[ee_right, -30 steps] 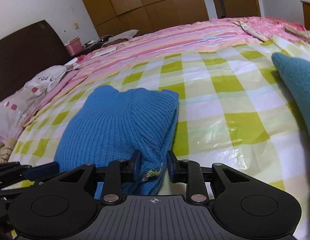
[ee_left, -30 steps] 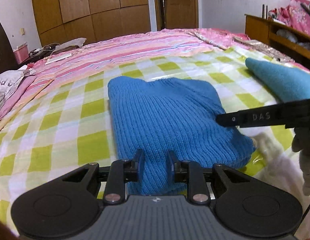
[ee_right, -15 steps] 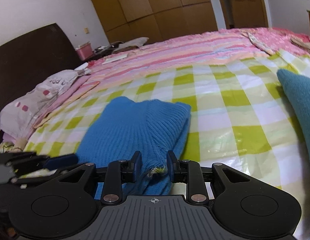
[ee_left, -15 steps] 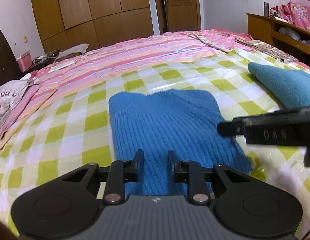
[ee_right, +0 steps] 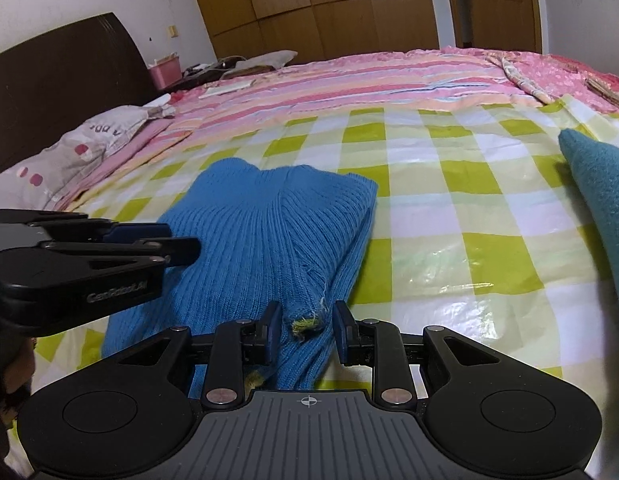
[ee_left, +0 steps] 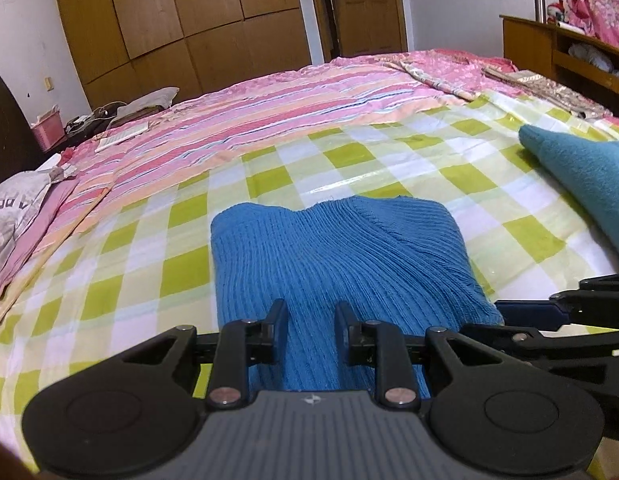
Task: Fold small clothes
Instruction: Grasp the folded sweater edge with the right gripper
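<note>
Checkered sheet; frayed sweater hem only in right view.

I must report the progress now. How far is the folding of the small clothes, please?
Done, it seems: the blue knit sweater lies folded into a compact rectangle on the checked sheet. In hand: the left gripper and right gripper are both at its near edge, fingers apart around the fabric, not pinching. Left: the teal garment at the right looks untouched; its fold cannot be judged.
</note>
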`<action>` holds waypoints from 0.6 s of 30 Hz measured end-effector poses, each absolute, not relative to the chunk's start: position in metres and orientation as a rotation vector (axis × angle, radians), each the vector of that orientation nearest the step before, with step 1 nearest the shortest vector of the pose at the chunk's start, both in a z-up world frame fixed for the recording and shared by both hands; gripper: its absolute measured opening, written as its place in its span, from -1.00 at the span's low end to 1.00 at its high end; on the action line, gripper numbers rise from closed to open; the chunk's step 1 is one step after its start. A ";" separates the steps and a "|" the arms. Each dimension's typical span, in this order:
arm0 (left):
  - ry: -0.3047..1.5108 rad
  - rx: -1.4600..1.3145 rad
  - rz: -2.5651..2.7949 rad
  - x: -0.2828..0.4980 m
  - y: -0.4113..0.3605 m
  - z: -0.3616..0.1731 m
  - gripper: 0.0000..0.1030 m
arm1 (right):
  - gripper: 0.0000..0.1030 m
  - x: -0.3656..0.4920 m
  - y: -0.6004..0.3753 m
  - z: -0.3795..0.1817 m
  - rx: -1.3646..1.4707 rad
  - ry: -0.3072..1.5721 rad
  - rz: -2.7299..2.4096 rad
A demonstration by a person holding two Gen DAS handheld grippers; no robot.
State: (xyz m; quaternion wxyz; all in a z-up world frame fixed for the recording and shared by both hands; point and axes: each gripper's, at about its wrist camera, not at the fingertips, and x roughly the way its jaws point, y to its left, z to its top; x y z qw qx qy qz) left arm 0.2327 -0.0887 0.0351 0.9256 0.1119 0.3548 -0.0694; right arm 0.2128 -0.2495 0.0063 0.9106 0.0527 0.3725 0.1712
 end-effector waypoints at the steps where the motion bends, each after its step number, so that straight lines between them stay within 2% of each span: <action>1: 0.728 0.235 -0.141 0.234 -0.090 0.034 -0.40 | -0.52 0.213 -0.250 0.006 0.114 0.770 0.354; 18: 0.737 0.275 -0.148 0.254 -0.103 0.028 -0.40 | -0.50 0.214 -0.254 0.003 0.143 0.780 0.365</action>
